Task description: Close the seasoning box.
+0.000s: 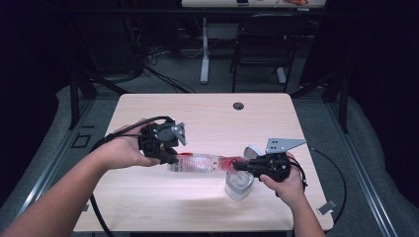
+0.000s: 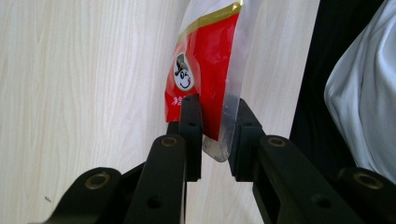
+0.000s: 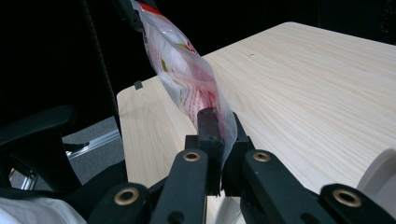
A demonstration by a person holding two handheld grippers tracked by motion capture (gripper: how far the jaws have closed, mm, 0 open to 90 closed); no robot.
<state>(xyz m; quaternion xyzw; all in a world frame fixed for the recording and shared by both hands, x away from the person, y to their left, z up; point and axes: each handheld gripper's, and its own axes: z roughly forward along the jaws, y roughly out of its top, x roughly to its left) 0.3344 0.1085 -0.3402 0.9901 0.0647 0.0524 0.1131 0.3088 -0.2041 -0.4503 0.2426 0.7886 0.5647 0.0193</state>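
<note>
Wooden table [image 1: 148, 207], cup [image 1: 239, 186] under packet [image 1: 200, 162]

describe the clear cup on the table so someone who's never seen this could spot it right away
Start at the light wooden table and look to its near right part. There the right gripper pinches one end of a red and clear packet; the cup stands just below that end. It is the lone see-through, upright container.

packet [image 1: 200, 163] above table [image 1: 148, 207], mid-front, stretched left to right | left gripper [image 1: 170, 159] on packet's left end | right gripper [image 1: 239, 166] on packet's right end | cup [image 1: 238, 186] on table near front right corner, under right gripper | hole [image 1: 238, 105] near back edge, right of centre
</note>
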